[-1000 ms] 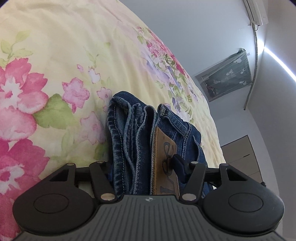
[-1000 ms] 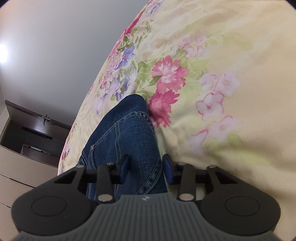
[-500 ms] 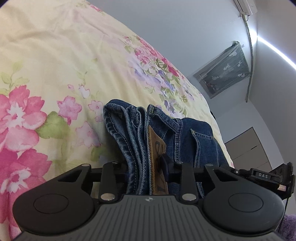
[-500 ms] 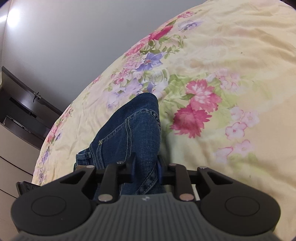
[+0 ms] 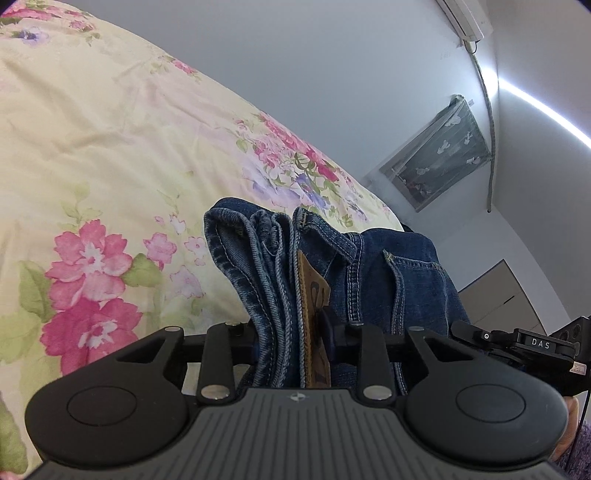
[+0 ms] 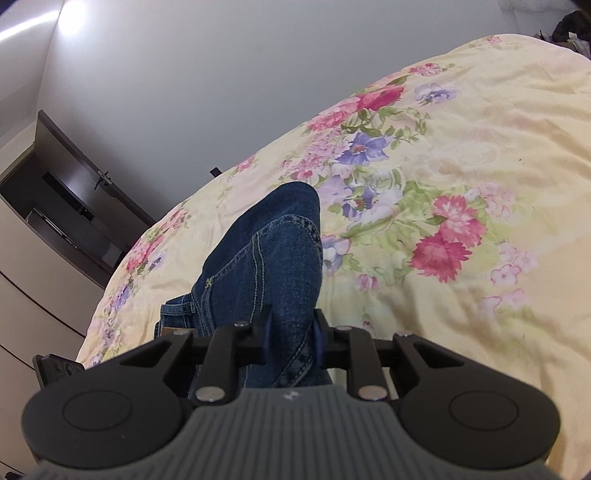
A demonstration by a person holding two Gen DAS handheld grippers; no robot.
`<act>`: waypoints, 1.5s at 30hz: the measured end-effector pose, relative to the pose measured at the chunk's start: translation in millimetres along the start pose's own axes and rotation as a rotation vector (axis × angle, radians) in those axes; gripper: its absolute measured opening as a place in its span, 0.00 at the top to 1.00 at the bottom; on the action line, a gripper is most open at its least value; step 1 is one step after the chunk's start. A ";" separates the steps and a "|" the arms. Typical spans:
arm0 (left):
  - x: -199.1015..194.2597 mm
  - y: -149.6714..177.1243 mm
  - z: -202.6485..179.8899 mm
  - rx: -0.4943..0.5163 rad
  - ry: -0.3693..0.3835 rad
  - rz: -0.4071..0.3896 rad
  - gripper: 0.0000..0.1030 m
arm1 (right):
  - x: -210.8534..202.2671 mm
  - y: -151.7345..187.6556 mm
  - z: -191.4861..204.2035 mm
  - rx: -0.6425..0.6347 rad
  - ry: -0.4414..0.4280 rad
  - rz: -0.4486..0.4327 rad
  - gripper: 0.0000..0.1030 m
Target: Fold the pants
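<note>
The left gripper (image 5: 291,332) is clamped on the bunched waistband of the jeans (image 5: 369,266) – its jaws narrowed onto denim and leather patch. The right gripper (image 6: 290,334) pinches a denim fold, the jeans above the floral bedspread (image 6: 480,184)

One pair of jeans (image 5: 373,266); two hand-held grippers, left hand-held gripper (image 5: 291,332), right hand-held gripper (image 6: 291,334); one floral bedspread (image 5: 92,147)

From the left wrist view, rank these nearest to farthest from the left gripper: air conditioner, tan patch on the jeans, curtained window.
1. Tan patch: on the jeans, pinched in the left gripper.
2. Curtained window: right, on the wall past the bed.
3. Air conditioner: top right, high on the wall.
</note>
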State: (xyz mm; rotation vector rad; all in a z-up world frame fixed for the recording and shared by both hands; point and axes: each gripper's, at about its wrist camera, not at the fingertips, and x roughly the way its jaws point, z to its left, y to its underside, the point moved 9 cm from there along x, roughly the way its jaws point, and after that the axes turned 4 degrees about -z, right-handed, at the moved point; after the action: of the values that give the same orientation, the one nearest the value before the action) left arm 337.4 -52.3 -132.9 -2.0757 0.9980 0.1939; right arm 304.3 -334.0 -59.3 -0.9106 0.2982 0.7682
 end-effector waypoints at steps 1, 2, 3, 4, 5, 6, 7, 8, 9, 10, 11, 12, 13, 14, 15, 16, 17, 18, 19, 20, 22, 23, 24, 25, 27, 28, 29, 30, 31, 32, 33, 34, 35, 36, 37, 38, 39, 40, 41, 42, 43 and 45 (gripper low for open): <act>-7.6 -0.9 0.3 0.002 -0.005 -0.002 0.68 | -2.8 3.2 7.4 -0.004 -0.007 0.001 0.84; -15.7 -1.9 0.9 0.006 -0.009 -0.003 0.68 | -4.7 6.3 13.8 -0.004 -0.014 0.002 0.84; -24.0 -3.5 1.7 0.014 -0.016 -0.005 0.68 | -5.6 9.5 19.9 0.000 -0.022 0.004 0.84; -32.6 -5.6 2.9 0.021 -0.023 -0.007 0.68 | -5.8 13.1 26.1 0.002 -0.032 0.008 0.84; -41.5 -7.9 5.0 0.026 -0.029 -0.008 0.68 | -5.7 17.2 33.5 0.003 -0.044 0.011 0.84; -49.8 -11.0 7.9 0.025 -0.033 -0.008 0.68 | -4.7 21.1 40.5 0.005 -0.056 0.014 0.84; -57.7 -14.1 11.9 0.021 -0.036 -0.008 0.68 | -3.0 25.0 47.8 0.007 -0.067 0.017 0.84; -64.5 -16.5 16.1 0.020 -0.040 -0.008 0.68 | -0.7 29.3 56.1 0.009 -0.081 0.021 0.84; -73.4 -19.2 22.2 0.022 -0.047 -0.007 0.68 | 2.2 33.5 63.9 0.011 -0.095 0.024 0.84; -81.4 -21.9 27.7 0.024 -0.058 -0.007 0.68 | 6.1 37.9 72.7 0.012 -0.109 0.028 0.84; -88.9 -24.8 32.8 0.027 -0.069 -0.008 0.68 | 10.0 42.1 81.4 0.011 -0.125 0.033 0.84; -98.2 -27.9 38.9 0.027 -0.080 -0.011 0.68 | 15.1 47.4 92.5 0.009 -0.141 0.042 0.84; -106.9 -31.1 45.9 0.020 -0.090 -0.013 0.68 | 19.8 51.5 100.8 0.009 -0.153 0.050 0.84; -113.5 -34.5 52.0 0.013 -0.099 -0.014 0.68 | 25.2 57.8 111.7 0.010 -0.171 0.058 0.84; -122.1 -39.1 59.0 0.013 -0.112 -0.014 0.68 | 31.2 62.0 120.1 0.014 -0.185 0.063 0.84; -128.7 -42.9 64.1 0.019 -0.126 -0.016 0.68 | 38.0 66.4 128.0 0.021 -0.198 0.068 0.84; -136.8 -47.4 70.3 0.027 -0.143 -0.017 0.68 | 44.6 70.7 135.0 0.030 -0.210 0.074 0.84; -143.1 -51.5 75.6 0.033 -0.157 -0.017 0.68 | 53.4 75.1 142.1 0.040 -0.224 0.083 0.84; -150.2 -56.6 83.0 0.034 -0.172 -0.015 0.68 | 61.4 79.7 148.9 0.050 -0.236 0.091 0.84; -155.8 -61.3 90.2 0.032 -0.184 -0.014 0.68 | 69.4 84.0 155.4 0.060 -0.249 0.099 0.84; -166.0 -71.1 104.6 0.033 -0.205 -0.011 0.68 | 87.4 93.6 169.8 0.083 -0.274 0.119 0.84; -170.5 -76.1 112.0 0.036 -0.216 -0.010 0.68 | 95.5 97.6 176.2 0.091 -0.284 0.126 0.84; -173.8 -80.7 119.0 0.038 -0.227 -0.008 0.68 | 105.5 102.3 184.3 0.095 -0.295 0.135 0.84; -176.8 -85.3 126.6 0.037 -0.238 -0.007 0.69 | 114.6 106.0 189.7 0.099 -0.302 0.143 0.84; -180.1 -94.0 140.4 0.039 -0.256 -0.003 0.69 | 134.7 112.8 198.9 0.104 -0.315 0.160 0.84; -181.8 -98.2 147.6 0.042 -0.266 0.001 0.69 | 143.7 114.9 202.2 0.109 -0.319 0.165 0.84; -181.0 -102.0 154.6 0.040 -0.275 0.007 0.69 | 154.2 116.5 204.7 0.117 -0.324 0.170 0.84; -179.2 -105.7 161.6 0.036 -0.282 0.014 0.69 | 164.1 117.7 207.1 0.125 -0.326 0.175 0.84; -177.4 -109.0 169.1 0.031 -0.290 0.019 0.69 | 171.7 119.3 208.8 0.133 -0.327 0.179 0.84; -174.6 -112.2 175.9 0.029 -0.298 0.023 0.69 | 180.2 120.3 210.5 0.139 -0.327 0.182 0.84; -172.0 -115.3 183.3 0.029 -0.303 0.027 0.68 | 189.3 120.5 209.9 0.143 -0.327 0.186 0.84; -168.7 -118.4 190.3 0.027 -0.307 0.030 0.68 | 196.4 121.3 210.7 0.143 -0.325 0.188 0.84; -165.2 -120.8 195.5 0.024 -0.309 0.031 0.68 | 204.5 121.8 210.6 0.144 -0.324 0.190 0.84; -161.7 -123.7 203.5 0.018 -0.310 0.031 0.68 | 213.1 122.3 210.0 0.147 -0.324 0.192 0.84; -157.6 -125.3 211.3 0.013 -0.309 0.033 0.68 | 220.7 123.1 208.6 0.151 -0.322 0.194 0.84; -153.0 -126.2 218.6 0.009 -0.309 0.037 0.68 | 228.5 123.8 207.3 0.155 -0.317 0.195 0.84; -147.1 -126.0 226.7 0.003 -0.311 0.044 0.68 | 236.9 125.0 204.5 0.158 -0.309 0.199 0.84; -140.0 -124.6 236.6 -0.005 -0.315 0.058 0.68 | 245.8 126.9 200.6 0.162 -0.297 0.205 0.84; -134.0 -122.8 245.1 -0.012 -0.321 0.072 0.68 | 253.5 129.2 196.7 0.162 -0.283 0.214 0.84; -127.9 -120.3 253.6 -0.016 -0.327 0.085 0.68 | 261.8 132.6 193.5 0.161 -0.266 0.223 0.84; -123.5 -118.2 260.4 -0.017 -0.331 0.092 0.68 | 268.5 135.3 189.6 0.159 -0.253 0.229 0.84; -118.8 -116.0 269.9 -0.022 -0.321 0.097 0.67 | 279.7 139.3 182.6 0.135 -0.225 0.235 0.84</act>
State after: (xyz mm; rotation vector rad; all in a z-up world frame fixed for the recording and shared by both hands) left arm 391.5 254.7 -189.1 -1.9384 0.9006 0.5709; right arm 387.2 -4.5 -183.8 -0.6609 0.2577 1.0462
